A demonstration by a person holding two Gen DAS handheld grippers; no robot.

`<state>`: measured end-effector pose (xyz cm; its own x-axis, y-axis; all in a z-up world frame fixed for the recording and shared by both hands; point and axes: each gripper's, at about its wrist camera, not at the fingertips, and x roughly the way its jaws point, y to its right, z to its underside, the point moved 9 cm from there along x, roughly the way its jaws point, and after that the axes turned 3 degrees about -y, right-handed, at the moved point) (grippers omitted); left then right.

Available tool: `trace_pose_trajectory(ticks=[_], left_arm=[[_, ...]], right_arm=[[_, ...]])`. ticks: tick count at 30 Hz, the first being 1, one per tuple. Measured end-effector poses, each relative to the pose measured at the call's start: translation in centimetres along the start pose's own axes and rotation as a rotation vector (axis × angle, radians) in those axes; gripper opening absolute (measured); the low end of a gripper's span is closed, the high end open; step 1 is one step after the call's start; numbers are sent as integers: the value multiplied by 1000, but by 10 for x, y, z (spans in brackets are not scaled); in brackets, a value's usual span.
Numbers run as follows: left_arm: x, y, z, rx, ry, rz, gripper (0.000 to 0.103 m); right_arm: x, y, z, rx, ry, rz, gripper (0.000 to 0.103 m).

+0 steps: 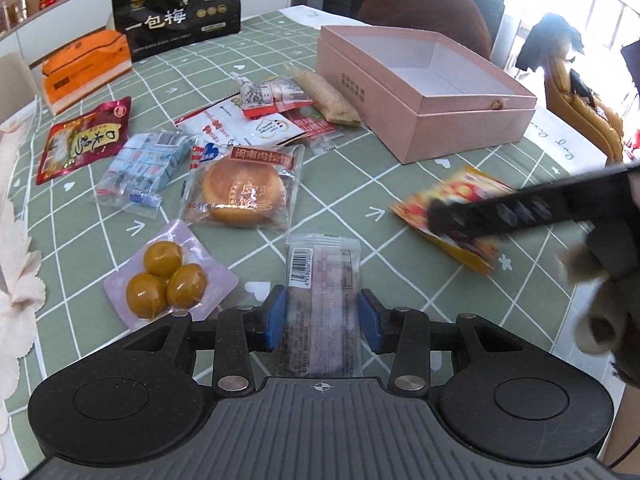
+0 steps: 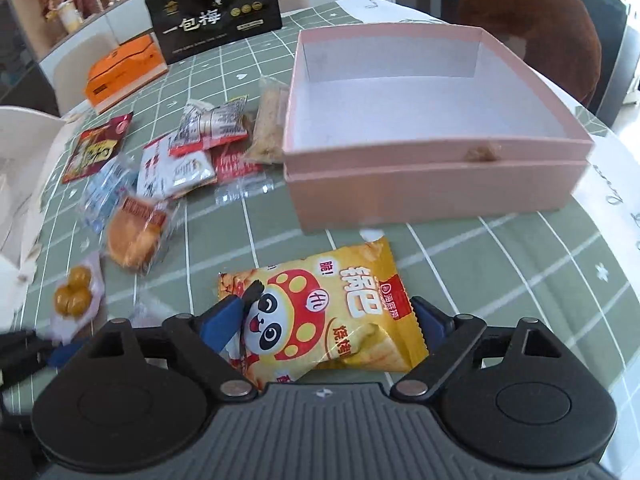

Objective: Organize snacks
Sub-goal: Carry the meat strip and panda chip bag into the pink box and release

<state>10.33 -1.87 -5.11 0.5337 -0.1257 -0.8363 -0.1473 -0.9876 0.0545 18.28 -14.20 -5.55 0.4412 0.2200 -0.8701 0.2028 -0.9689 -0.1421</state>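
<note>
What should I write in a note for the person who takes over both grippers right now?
Left gripper: jaws around the clear barcode packet, pads not pressing; open.
Right gripper: jaws wide around the yellow panda snack bag, no firm grip visible.
Pink box: open and empty, behind the yellow bag.
Other snacks lie loose on the green tablecloth: round pastry, three yellow eggs, red packet.
Done: nothing is in the box yet.
Left: move every snack into the box.
</note>
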Motion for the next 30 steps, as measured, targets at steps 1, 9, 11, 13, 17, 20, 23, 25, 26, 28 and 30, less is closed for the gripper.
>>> trace_pose_trajectory(ticks=[1, 9, 11, 13, 17, 20, 23, 25, 26, 28, 30], left_arm=[[0, 0, 0, -4, 3, 1, 45], [-1, -3, 0, -28, 17, 12, 45], [-1, -3, 0, -29, 18, 13, 45], [-1, -3, 0, -31, 18, 14, 45], [-1, -3, -1, -42, 11, 14, 45], [0, -4, -2, -63, -1, 16, 45], [0, -4, -3, -67, -12, 14, 45], [1, -4, -3, -62, -17, 12, 45], [1, -3, -3, -63, -19, 13, 45], [1, -4, -4, -67, -19, 16, 45], [1, -4, -3, -70, -19, 17, 45]], right_arm=[[-4, 5, 5, -13, 5, 5, 89], [-32, 31, 25, -6, 33, 45, 89], [-43, 36, 24, 48, 59, 30, 89], [-53, 38, 26, 64, 73, -7, 89], [-58, 41, 44, 29, 9, -34, 89], [-57, 36, 56, -3, -25, -28, 89], [-54, 25, 60, -31, -26, 7, 89], [-52, 18, 62, -61, -24, 52, 87], [-51, 19, 62, -78, -23, 85, 85], [-52, 29, 63, -91, -18, 143, 85], [-56, 52, 65, -75, -8, 224, 85]])
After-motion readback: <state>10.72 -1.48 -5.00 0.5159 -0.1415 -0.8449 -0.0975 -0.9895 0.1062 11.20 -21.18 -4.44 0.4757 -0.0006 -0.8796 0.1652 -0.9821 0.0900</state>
